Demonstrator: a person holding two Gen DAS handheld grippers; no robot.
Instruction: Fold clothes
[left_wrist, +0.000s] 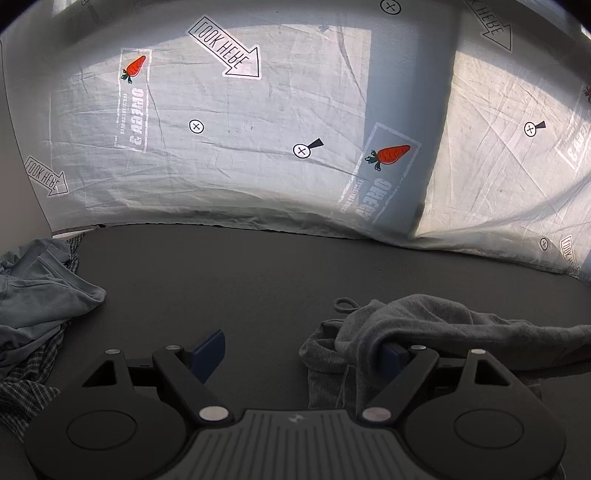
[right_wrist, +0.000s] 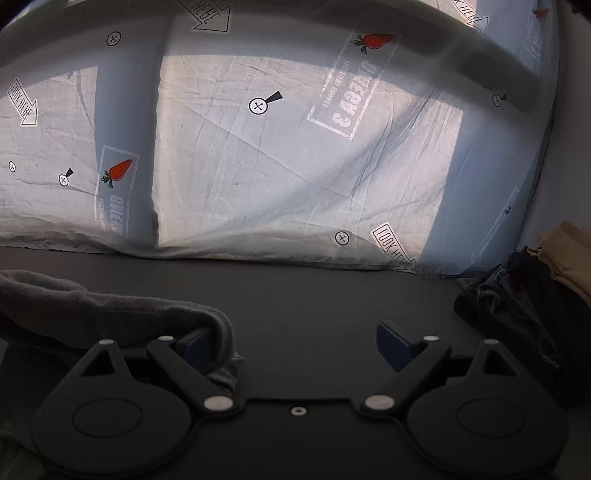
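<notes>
A dark grey garment (left_wrist: 436, 325) with a drawstring loop lies bunched on the dark table (left_wrist: 229, 280). It drapes over the right finger of my left gripper (left_wrist: 301, 349), which is open wide; the left finger stands bare. In the right wrist view the same grey garment (right_wrist: 110, 310) drapes over the left finger of my right gripper (right_wrist: 295, 345), also open wide, with its right finger bare over the table (right_wrist: 314, 291). Neither gripper pinches the cloth.
A blue-grey garment (left_wrist: 40, 295) on a checked cloth (left_wrist: 26, 384) is piled at the table's left. A dark denim pile (right_wrist: 517, 314) with a tan cloth (right_wrist: 569, 254) sits at the right. A printed sheet (left_wrist: 240, 147) hangs behind the far edge.
</notes>
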